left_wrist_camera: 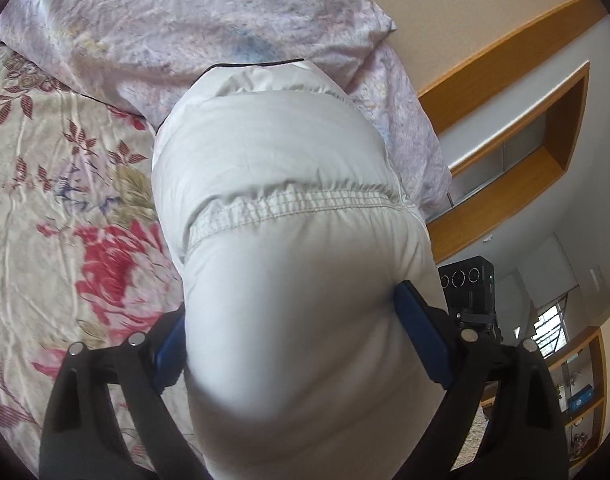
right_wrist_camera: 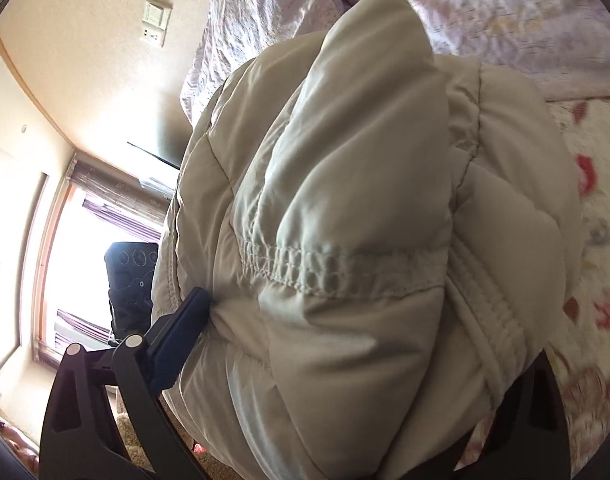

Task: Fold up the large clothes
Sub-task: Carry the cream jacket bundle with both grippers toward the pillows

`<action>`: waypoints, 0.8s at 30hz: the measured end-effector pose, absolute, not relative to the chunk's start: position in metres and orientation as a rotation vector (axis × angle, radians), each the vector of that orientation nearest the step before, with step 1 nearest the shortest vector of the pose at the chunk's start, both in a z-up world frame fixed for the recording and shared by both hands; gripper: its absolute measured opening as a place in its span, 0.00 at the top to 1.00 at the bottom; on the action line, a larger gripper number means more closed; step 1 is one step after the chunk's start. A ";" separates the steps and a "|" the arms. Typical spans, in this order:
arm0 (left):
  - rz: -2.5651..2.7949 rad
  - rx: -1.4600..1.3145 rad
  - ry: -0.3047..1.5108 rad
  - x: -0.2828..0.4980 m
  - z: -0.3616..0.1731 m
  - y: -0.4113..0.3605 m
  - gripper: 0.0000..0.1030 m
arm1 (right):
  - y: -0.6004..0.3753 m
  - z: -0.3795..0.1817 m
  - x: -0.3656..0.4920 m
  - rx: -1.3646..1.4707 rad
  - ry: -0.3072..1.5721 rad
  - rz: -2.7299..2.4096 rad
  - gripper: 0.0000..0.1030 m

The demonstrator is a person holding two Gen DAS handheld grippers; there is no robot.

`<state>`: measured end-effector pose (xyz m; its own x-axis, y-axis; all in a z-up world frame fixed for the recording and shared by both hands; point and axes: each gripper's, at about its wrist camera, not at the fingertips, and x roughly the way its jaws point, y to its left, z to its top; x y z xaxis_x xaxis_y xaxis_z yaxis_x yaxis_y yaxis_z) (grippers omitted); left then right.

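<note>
A pale grey puffy quilted jacket fills the middle of the left wrist view and reaches back to the pillow. My left gripper is shut on its thick near end, a blue pad pressing each side. In the right wrist view the same jacket bulges between the fingers, its elastic seam running across. My right gripper is shut on it; the left blue pad presses the fabric and the right finger is hidden under the jacket.
A floral bedspread lies under the jacket. A lilac pillow sits at the bed's head. Wooden wall shelves stand to the right. A window and a wall socket show in the right wrist view.
</note>
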<state>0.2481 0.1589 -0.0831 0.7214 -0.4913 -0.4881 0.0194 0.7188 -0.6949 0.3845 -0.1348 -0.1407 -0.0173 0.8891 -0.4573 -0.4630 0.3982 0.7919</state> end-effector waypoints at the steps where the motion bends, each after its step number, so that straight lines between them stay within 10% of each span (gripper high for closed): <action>1: -0.290 -0.723 0.730 0.250 -0.088 0.165 0.12 | -0.127 -0.145 0.389 0.478 1.141 1.134 0.10; 14: -0.205 -0.652 0.777 0.265 -0.115 0.174 0.07 | -0.121 -0.178 0.389 0.533 1.213 0.947 0.01; 24: 0.017 -0.317 0.681 0.232 -0.058 0.152 0.02 | -0.158 -0.089 0.339 0.274 0.857 0.632 0.02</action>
<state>0.2320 0.1522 -0.0581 0.7788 -0.0878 -0.6211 -0.1183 0.9518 -0.2830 0.3392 -0.1575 -0.0888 0.4875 0.6183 -0.6165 -0.4061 0.7856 0.4668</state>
